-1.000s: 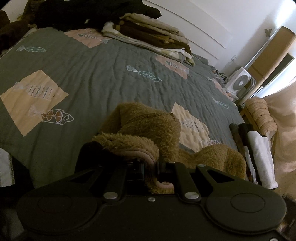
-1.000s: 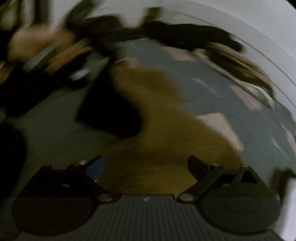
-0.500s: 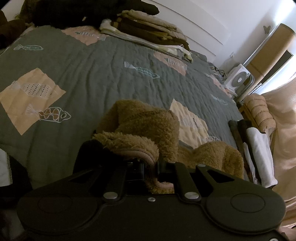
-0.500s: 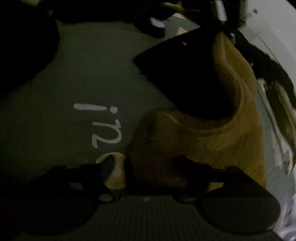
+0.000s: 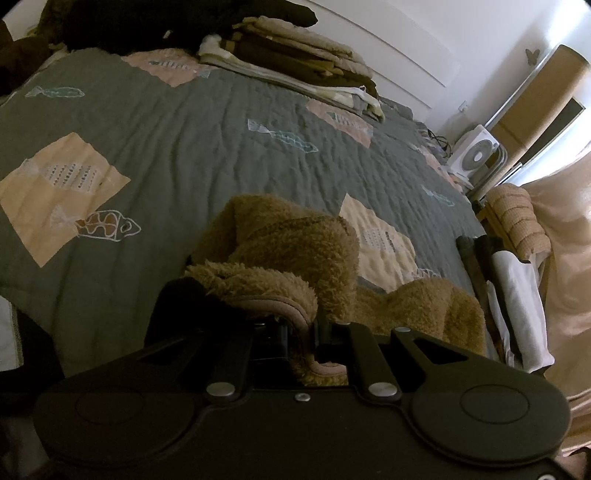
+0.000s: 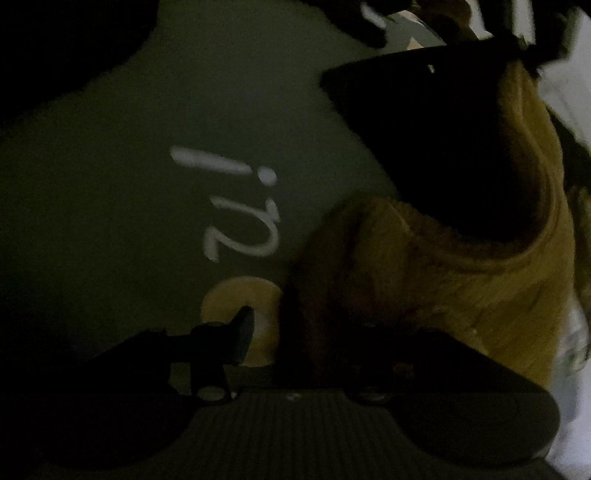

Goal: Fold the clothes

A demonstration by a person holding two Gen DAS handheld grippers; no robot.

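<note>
One brown fleece garment (image 5: 295, 254), two hand-held grippers (image 5: 301, 338)

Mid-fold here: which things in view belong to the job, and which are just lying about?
In the job:
- brown fleece garment, its hem clamped in the left gripper
- right gripper, close against the same garment
- stack of folded clothes

Lying about:
- fish-patterned quilt
- white fan
- dark clothes pile

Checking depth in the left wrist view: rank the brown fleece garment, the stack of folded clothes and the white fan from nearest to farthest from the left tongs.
1. Brown fleece garment, clamped in the left tongs.
2. Stack of folded clothes, far across the bed, upper centre.
3. White fan, beyond the bed's right side; about as distant, too close to call.
</note>
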